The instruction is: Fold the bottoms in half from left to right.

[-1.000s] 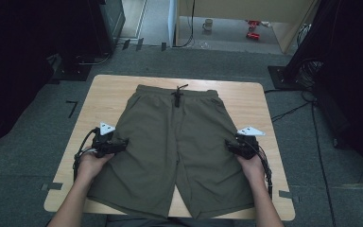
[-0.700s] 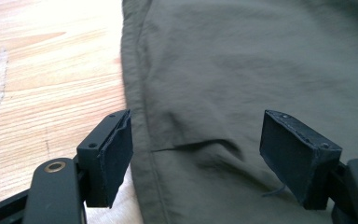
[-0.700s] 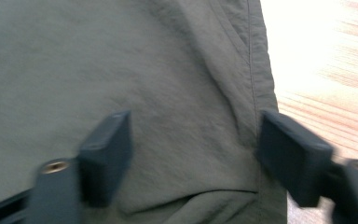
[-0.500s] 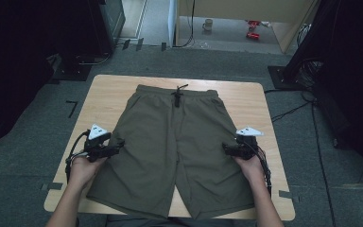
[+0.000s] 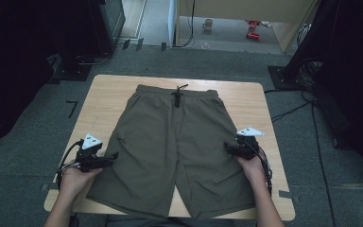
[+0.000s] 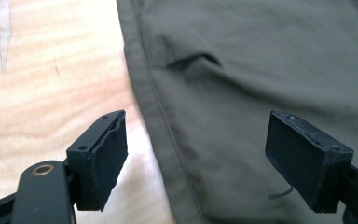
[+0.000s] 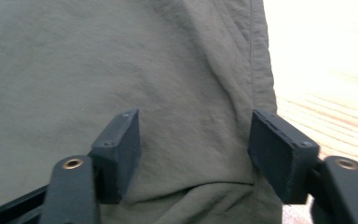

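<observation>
Shorts [image 5: 177,151]: spread flat on the table [image 5: 108,90], waistband far from the person, leg hems near; between the two tongs.
Left gripper [image 5: 105,161]: jaws spread, just opened further, nothing clamped; outer seam of the left leg [image 6: 156,116] running up between the pads, one pad over bare wood.
Right gripper [image 5: 230,148]: jaws apart, just narrowed, not pinching; low over the right leg's outer edge [image 7: 256,84], cloth bunched between the pads.
Risk, left: closing here likely to catch only the top layer or the seam alone, so the leg slips free.
Risk, right: uneven bite on the bunched fold, dragging the shorts askew.
</observation>
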A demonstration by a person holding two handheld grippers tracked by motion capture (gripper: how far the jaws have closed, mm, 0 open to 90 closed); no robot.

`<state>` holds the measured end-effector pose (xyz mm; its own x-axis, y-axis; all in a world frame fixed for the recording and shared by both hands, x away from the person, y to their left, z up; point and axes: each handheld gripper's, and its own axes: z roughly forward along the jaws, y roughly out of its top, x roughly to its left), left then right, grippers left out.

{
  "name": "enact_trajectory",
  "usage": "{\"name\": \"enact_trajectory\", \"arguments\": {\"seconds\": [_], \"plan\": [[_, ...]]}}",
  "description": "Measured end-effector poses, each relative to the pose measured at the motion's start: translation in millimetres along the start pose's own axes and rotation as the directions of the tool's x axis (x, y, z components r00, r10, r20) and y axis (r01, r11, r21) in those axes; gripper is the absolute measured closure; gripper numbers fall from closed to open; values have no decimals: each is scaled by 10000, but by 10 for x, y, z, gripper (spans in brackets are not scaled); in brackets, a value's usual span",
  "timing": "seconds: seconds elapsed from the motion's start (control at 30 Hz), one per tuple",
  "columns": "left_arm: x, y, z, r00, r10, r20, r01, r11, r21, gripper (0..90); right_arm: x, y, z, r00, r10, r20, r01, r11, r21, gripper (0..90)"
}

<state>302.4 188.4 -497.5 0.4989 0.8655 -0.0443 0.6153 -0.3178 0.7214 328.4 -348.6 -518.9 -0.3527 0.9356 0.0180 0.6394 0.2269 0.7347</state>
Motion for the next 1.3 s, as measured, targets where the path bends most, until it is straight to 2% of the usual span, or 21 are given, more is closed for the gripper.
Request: {"name": "enact_trajectory", "arguments": {"seconds": [0.1, 0.17, 0.43, 0.47, 0.53, 0.6, 0.73, 0.83, 0.97, 1.03, 1.13, 1.23, 1.3], "plan": [[-4, -50, -27, 9999, -98, 129, 96, 9998, 167, 213, -2, 29, -6, 9998, 143, -145, -141, 9997, 177, 365], [-11, -88, -48, 9998, -136, 178, 131, 9996, 246, 213, 0, 44, -18, 9992, 286, -266, -283, 9995, 114, 371], [-46, -209, -109, 9997, -197, 158, 189, 9986, 489, 246, 99, 131, -94, 9991, 17, -430, -26, 9998, -203, 408], [-49, -220, -113, 9995, -228, 202, 216, 9983, 545, 246, 105, 145, -107, 9988, 72, -494, -79, 9999, -128, 434], [-62, -242, -117, 9994, -245, 230, 230, 9978, 622, 245, 105, 181, -124, 9969, 349, -708, -352, 9994, -29, 422], [-74, -259, -125, 9994, -201, 294, 184, 9981, 594, 231, 99, 213, -137, 9947, 462, -915, -472, 9989, -81, 421], [-111, -302, -138, 9993, -115, 370, 99, 9989, 455, 198, 138, 256, -170, 9956, 224, -908, -257, 9990, -355, 424], [-196, -361, -139, 9994, 328, -68, -327, 9991, 257, 199, 164, 297, -188, 9953, 150, -954, -188, 9990, -393, 431], [-218, -402, -137, 9995, 255, -199, -257, 9996, -124, 211, 190, 356, -191, 9948, 173, -1008, -224, 9985, -500, 460], [-214, -421, -141, 9995, 236, -217, -243, 9993, -302, 251, 212, 387, -184, 9947, 201, -1011, -258, 9981, -556, 464], [-214, -427, -142, 9994, 266, -224, -273, 9991, -334, 255, 275, 445, -147, 9933, 110, -1147, -203, 9966, -802, 458], [-214, -428, -142, 9994, 259, -219, -267, 9991, -339, 256, 313, 482, -121, 9926, 71, -1215, -164, 9969, -763, 452], [-212, -428, -143, 9994, 255, -215, -263, 9991, -344, 259, 354, 529, -94, 9928, -121, -1194, 47, 9981, -616, 425]]}}
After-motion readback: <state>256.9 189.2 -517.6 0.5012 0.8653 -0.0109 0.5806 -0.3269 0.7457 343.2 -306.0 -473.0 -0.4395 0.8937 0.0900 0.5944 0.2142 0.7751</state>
